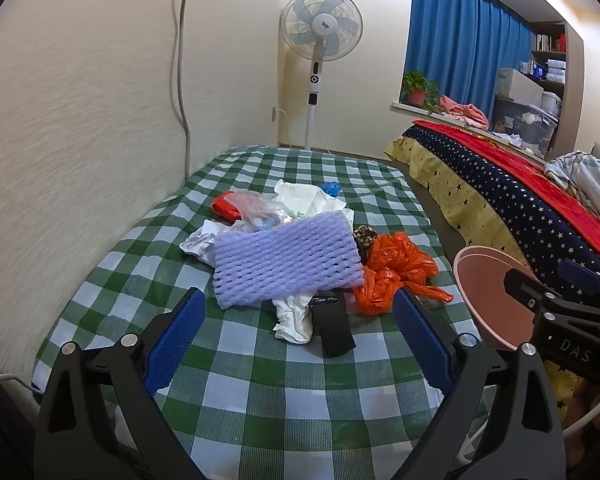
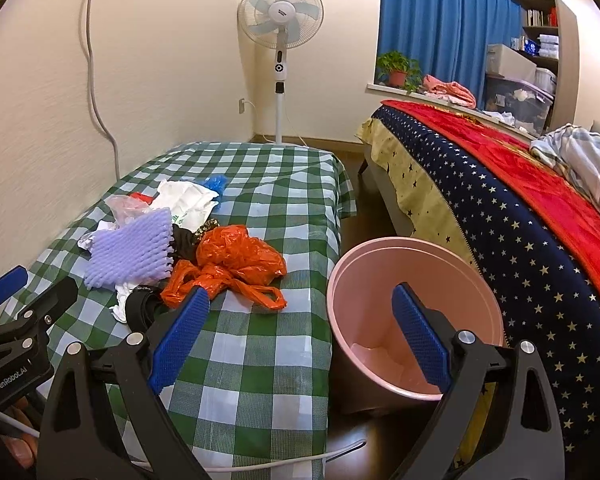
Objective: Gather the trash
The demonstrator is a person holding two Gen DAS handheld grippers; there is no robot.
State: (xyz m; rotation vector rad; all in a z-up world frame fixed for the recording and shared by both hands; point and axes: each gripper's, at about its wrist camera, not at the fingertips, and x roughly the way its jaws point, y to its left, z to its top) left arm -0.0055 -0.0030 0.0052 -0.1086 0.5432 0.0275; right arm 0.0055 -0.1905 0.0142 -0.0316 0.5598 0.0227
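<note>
White "GenRobot.AI" lettering marks my left gripper (image 1: 300,336), its jaws apart and empty before the lavender foam net (image 1: 286,262) and orange plastic bag (image 1: 396,270). My right gripper (image 2: 300,332) gapes empty, pink bin (image 2: 414,312) just ahead.
</note>
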